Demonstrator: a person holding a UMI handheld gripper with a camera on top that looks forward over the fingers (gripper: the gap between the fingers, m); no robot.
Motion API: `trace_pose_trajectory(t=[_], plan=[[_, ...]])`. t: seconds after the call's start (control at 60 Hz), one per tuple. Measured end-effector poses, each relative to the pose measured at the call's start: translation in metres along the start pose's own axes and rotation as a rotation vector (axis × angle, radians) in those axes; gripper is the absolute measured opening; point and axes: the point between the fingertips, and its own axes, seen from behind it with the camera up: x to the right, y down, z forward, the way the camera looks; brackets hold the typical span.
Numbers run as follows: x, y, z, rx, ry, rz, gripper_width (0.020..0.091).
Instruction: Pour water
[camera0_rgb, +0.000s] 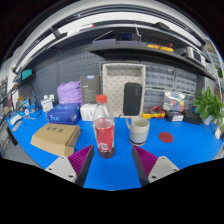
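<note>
The bottle (103, 134) of red liquid stands upright on the blue worktop (185, 148), just ahead of the spread, empty fingers (113, 160), with the cup (139, 130) near its right. Judged part-full, moderately heavy, smooth, rigid plastic; grip mid-body, below the cap.

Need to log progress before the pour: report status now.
Gripper open, nothing held. Bottle upright, capped, just ahead of the fingers; cup beside it. Approach clear; cardboard box off to one side.
</note>
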Motion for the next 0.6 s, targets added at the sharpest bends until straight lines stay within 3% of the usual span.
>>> trace_pose_trajectory(t=[0.267, 0.5, 0.6], plan=[[-0.030, -0.002, 0.074, -0.007, 0.028, -0.028, 0.0772], [-0.029, -0.013, 0.120, 0.043, 0.037, -0.033, 0.0768], [-0.027, -0.021, 0.133, 0.101, 0.051, -0.048, 0.0696]])
